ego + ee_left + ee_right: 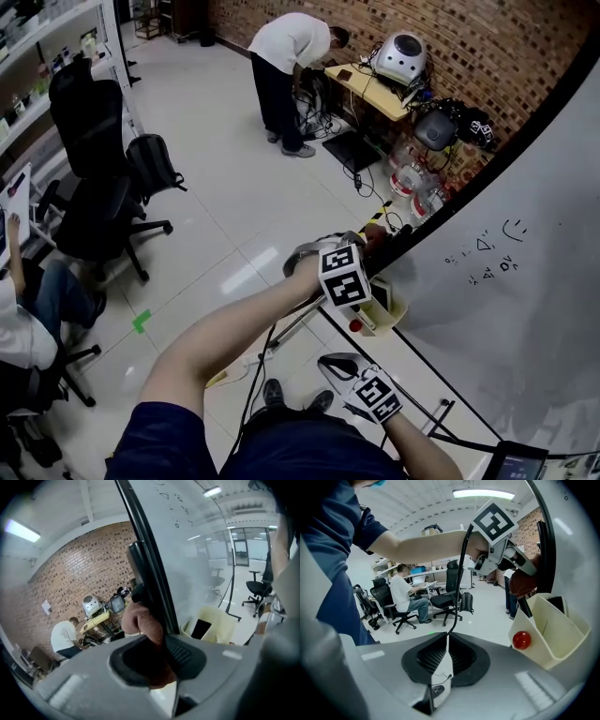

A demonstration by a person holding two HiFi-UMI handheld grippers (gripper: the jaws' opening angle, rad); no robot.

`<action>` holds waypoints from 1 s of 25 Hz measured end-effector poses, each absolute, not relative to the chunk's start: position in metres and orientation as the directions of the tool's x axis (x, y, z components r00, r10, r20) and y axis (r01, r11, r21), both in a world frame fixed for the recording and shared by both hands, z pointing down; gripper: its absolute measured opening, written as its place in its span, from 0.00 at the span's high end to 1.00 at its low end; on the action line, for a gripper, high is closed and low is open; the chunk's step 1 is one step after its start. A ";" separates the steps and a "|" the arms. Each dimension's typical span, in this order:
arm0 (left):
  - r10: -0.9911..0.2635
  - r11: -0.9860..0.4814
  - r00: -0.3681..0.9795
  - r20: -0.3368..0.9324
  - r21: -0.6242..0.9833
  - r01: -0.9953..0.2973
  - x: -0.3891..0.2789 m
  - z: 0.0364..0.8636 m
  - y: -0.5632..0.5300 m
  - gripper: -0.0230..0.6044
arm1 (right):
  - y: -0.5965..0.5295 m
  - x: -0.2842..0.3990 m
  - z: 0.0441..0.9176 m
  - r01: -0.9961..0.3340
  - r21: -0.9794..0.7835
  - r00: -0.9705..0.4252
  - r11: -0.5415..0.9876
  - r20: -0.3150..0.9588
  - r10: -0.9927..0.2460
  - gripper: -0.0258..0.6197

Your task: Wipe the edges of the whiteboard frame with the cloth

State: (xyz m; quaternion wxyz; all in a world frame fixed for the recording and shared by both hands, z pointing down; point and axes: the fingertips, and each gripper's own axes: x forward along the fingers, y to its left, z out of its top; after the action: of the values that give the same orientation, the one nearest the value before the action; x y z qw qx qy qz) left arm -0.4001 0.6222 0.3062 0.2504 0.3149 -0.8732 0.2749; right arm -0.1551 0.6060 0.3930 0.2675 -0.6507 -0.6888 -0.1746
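The left tongs (364, 246) grasp a brown cloth (376, 233). A wad of it bulges out past the pads and presses against the black frame (487, 164) of the whiteboard (525, 309). The cloth sits low on the frame's side rail, covering a short stretch of it, and the rail runs on bare beyond the wad. Just below the cloth a cream tray (389, 317) hangs at the frame's corner, with a red ball (355, 325) stuck to its outer wall and a dark flat thing standing inside it. The right tongs (336, 366) are clenched on nothing, their pads all but meeting. They hang clear of the frame, lower than the tray and on its floor side, touching neither. A few small marks are drawn on the whiteboard inside the frame, well up from the cloth. Past the frame's far end a person in a white shirt (286, 47) bends over a yellow surface (370, 89) against a brick wall (506, 47), and water bottles (410, 178) stand on the floor between that surface and the frame. Well apart from the frame, across the tiled floor, stand black chairs (94, 159) and a backpack (155, 164). Another person (28, 309) is seated there.
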 end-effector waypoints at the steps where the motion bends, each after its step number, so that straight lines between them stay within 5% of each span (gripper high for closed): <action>1: -0.410 0.645 -0.679 0.609 -0.333 -0.688 -0.400 0.302 0.622 0.83 | 0.606 -0.155 0.392 0.990 -0.109 -0.010 0.093 0.593 0.805 0.93; 5: -0.457 0.681 -0.652 0.606 -0.233 -0.694 -0.396 0.291 0.619 0.83 | 0.604 -0.157 0.385 0.990 -0.104 -0.020 0.098 0.577 0.816 0.93; 9: -0.638 0.759 -0.596 0.487 0.268 -0.593 -0.393 0.274 0.620 0.83 | 0.599 -0.161 0.379 0.989 -0.098 -0.039 0.113 0.563 0.826 0.94; 12: -0.650 0.752 -0.670 0.360 0.433 -0.497 -0.401 0.247 0.637 0.83 | 0.595 -0.164 0.378 0.987 -0.097 -0.055 0.131 0.558 0.828 0.94; 16: -0.526 0.814 -0.723 0.448 0.018 -0.581 -0.397 0.225 0.640 0.83 | 0.593 -0.162 0.381 0.983 -0.105 -0.063 0.147 0.563 0.824 0.94; 20: -0.352 0.628 -0.757 0.550 -0.460 -0.627 -0.400 0.224 0.631 0.83 | 0.595 -0.156 0.387 0.981 -0.121 -0.057 0.152 0.567 0.822 0.94; 25: -0.324 0.587 -0.737 0.593 -0.485 -0.648 -0.399 0.216 0.623 0.83 | 0.599 -0.152 0.385 0.982 -0.122 -0.053 0.144 0.554 0.831 0.94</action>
State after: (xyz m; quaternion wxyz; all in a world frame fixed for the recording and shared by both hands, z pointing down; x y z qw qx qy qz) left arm -0.3986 0.6225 0.2158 0.2275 0.2823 -0.8611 0.3564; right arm -0.1516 0.5993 0.3849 0.2588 -0.6375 -0.7107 -0.1463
